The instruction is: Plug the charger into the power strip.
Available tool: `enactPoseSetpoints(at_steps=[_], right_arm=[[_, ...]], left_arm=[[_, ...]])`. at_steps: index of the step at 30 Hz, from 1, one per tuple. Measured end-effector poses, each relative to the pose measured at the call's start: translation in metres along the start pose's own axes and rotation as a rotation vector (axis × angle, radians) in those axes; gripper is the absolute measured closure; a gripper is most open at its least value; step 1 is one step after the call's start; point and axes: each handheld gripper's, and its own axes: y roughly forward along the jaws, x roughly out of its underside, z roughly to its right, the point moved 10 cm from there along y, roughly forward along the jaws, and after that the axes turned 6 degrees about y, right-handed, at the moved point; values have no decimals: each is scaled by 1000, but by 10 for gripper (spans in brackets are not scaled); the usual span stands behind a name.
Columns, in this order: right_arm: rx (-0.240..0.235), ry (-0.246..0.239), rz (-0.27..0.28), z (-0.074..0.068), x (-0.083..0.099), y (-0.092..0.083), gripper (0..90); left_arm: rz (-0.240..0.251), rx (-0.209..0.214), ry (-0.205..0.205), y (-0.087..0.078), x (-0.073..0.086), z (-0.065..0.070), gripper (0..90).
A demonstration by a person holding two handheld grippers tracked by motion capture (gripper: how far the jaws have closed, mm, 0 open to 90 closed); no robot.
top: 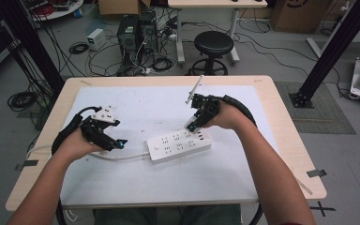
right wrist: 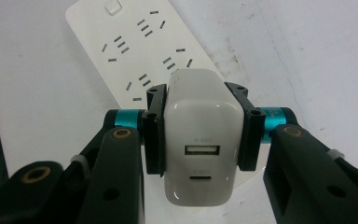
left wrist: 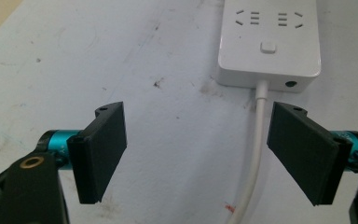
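A wooden tabletop (top: 281, 117) carries a white mat (top: 168, 187) that covers most of it, leaving bare wood along the left, right and far edges. A person's forearms come in from the near edge, one hand-held gripper in each hand.

Near the middle of the mat, slightly toward the near edge, lies a white power strip (top: 179, 145), set at a slant with its right end a little farther from the person. Its white cord (top: 122, 156) leaves the left end and runs toward the tabletop's left edge.

The left gripper (top: 117, 143) rests low over the mat just left of the strip, near the cord. In the left gripper view its jaws stand wide apart with nothing clamped; the cord (left wrist: 256, 140) passes between them, close to the right-hand jaw, and the strip's switch end (left wrist: 268, 46) lies just ahead.

The right gripper (top: 194, 123) hangs over the strip's far right end, jaws pointing down. It is clamped on a white USB charger (right wrist: 200, 140), the pads pressing its two sides, the charger's two ports facing the camera. Below it in the right gripper view lie the strip's sockets (right wrist: 135, 51).
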Motion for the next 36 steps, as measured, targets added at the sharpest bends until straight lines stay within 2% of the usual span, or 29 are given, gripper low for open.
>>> enactPoseSetpoints(at_steps=[2,3,5,6,10,11,14,19,20,22,27,33,34,36], right_arm=[[-2,-17,2,0,-2,1,632],[0,-37,-26,0,-2,3,632],[4,-65,-50,1,-3,4,632],[10,-71,-59,1,-3,4,632],[14,-74,-69,1,-4,4,632],[16,-110,-99,2,-6,6,632],[35,-153,-123,5,-8,7,632],[32,-179,-151,3,-11,12,632],[32,-179,-151,3,-11,12,632],[25,-205,-175,2,-12,18,632],[37,-247,-218,4,-8,23,632],[42,-269,-227,3,-7,25,632],[49,-303,-236,4,-6,27,632],[54,-311,-240,5,-6,27,632]], left_arm=[[0,0,0,0,0,0,198],[-12,0,1,-1,4,-1,198],[-15,-4,-2,-3,6,-1,198],[-11,-3,-13,-3,7,-1,198],[-15,-5,-6,-4,8,-1,198],[-18,-7,-8,-4,9,-1,198],[-19,-10,-10,-4,10,-1,198],[-21,-8,-11,-4,12,-1,198],[-13,-6,-22,-3,12,0,198],[-22,-5,-15,-3,15,0,198],[-16,-8,-25,-3,16,0,198],[-12,-7,-30,-1,17,1,198],[-14,-7,-30,-1,17,1,198],[-18,-6,-25,-1,18,0,198]])
